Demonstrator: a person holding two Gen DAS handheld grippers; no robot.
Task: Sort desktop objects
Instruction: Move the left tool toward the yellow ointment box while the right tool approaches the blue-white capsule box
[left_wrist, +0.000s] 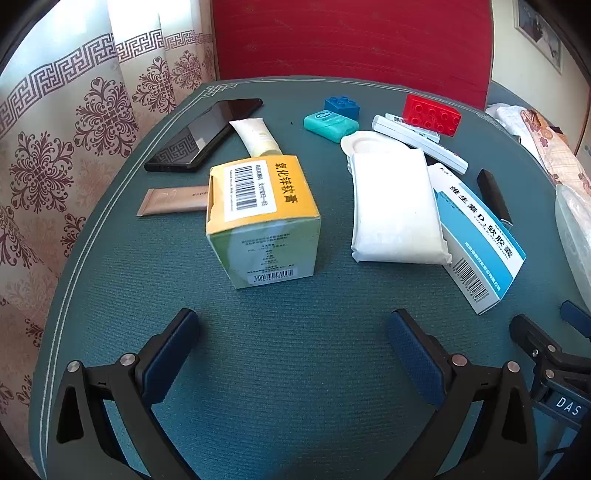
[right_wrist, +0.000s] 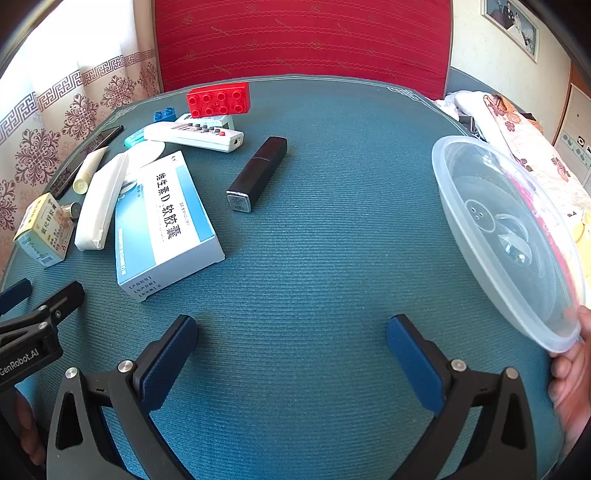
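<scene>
Here both my claws hang wide and hold nothing above the teal tabletop: my left claw faces the yellow ointment box, with the white tissue pack and blue-and-white vitamin D box beside it. My right claw points toward the black lipstick tube. A hand tilts a clear plastic bowl at the right edge.

Bright daylight comes through the curtain at left, blowing out its top. The phone shows glare. Fisheye bends the edges, corners go black; the hand is blurred.
</scene>
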